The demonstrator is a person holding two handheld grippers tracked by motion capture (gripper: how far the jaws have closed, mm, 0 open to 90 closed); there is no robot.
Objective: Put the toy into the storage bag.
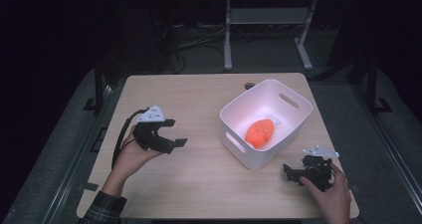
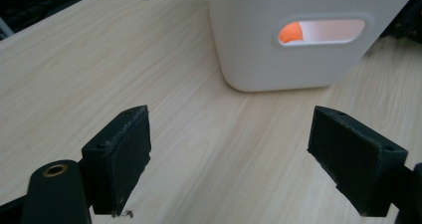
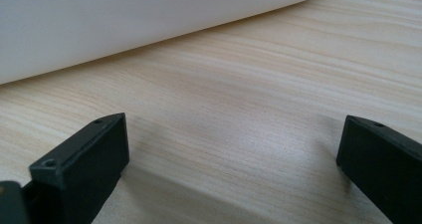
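A white bin (image 1: 266, 122) is set on the right half of the wooden desk (image 1: 199, 184), turned at an angle, and an orange object (image 1: 260, 132), rounded and egg-like, is seen lying on its floor near the middle; a sliver of the same orange is caught through the bin's handle slot (image 2: 321, 31) in the left gripper view. The left tool (image 1: 171, 134) is held above the desk, well left of the bin and aimed at it, with its jaws spread wide and nothing between them. The right tool (image 1: 293, 173) is kept low over the desk just beside the bin's near right corner, jaws likewise apart and empty, the bin wall (image 3: 124, 20) being close ahead in the right gripper view. It is judged that the two tools are parked on either side of the bin so that either can be brought in without crossing the other, and that the orange object has been placed where it is contained and cannot roll off the desk.
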